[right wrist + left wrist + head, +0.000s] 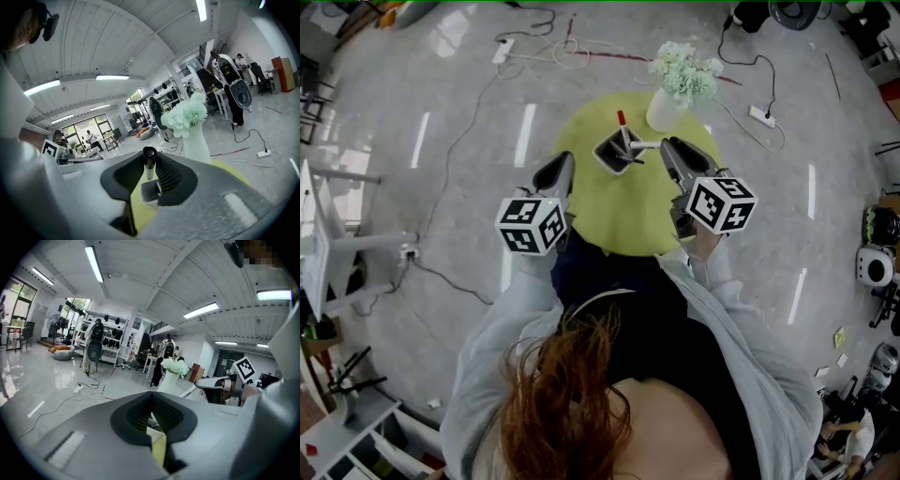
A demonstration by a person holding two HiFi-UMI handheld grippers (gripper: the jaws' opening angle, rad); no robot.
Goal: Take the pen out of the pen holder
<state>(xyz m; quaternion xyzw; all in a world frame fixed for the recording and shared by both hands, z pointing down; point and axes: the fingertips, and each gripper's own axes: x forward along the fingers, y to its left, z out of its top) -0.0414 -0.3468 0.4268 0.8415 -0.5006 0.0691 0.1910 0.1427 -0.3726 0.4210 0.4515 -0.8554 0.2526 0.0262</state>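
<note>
Pen is clamped between my right gripper's jaws, just above the pen holder, which sits at the gripper's nine o'clock. My left gripper has its jaws together, empty.

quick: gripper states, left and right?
Left gripper: closed, nothing in it.
Right gripper: closed on the pen.

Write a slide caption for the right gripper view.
Right gripper clamps a white pen above the pen holder, flower vase behind.
</note>
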